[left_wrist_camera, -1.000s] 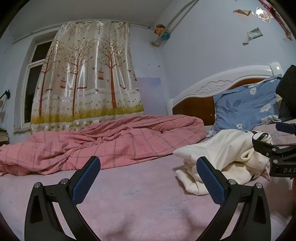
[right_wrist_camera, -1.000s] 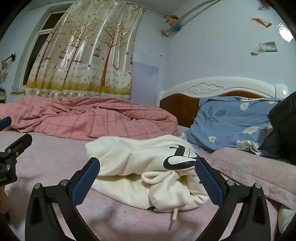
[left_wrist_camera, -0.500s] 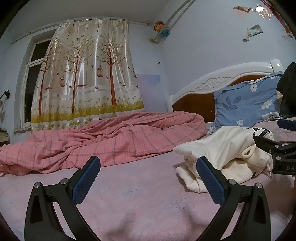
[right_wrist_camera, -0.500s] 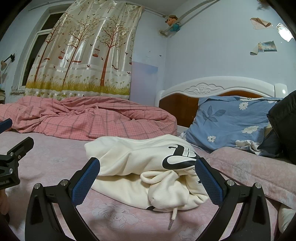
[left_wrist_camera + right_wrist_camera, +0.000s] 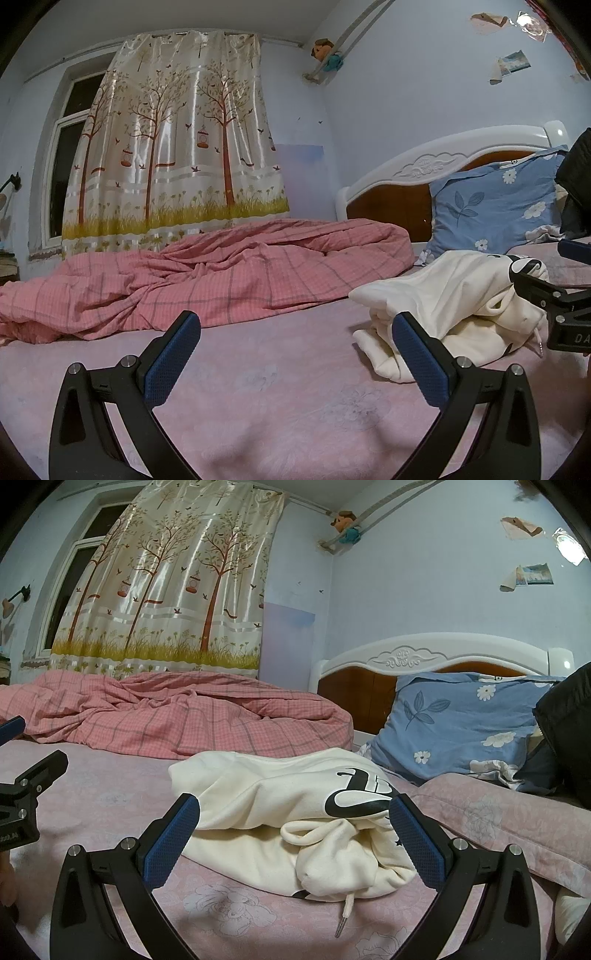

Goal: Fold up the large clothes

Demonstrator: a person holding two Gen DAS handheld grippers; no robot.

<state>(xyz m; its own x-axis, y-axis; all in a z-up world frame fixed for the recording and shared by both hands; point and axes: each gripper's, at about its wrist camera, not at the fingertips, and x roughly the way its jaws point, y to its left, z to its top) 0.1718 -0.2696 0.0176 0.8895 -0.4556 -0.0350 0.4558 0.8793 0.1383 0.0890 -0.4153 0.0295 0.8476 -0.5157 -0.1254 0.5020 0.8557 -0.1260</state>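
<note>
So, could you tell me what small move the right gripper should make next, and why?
Probably ease the right gripper forward and down onto the cream hoodie. It is open and empty, and the hoodie lies bunched on the pink sheet right in front of it, not yet spread for folding.

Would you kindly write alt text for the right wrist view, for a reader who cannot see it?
A cream hoodie with a black logo lies bundled on a pink bedsheet, just beyond the open right gripper. Behind it are a pink checked quilt, a blue floral pillow and a tree-print curtain; the left gripper shows at the left edge.
</note>
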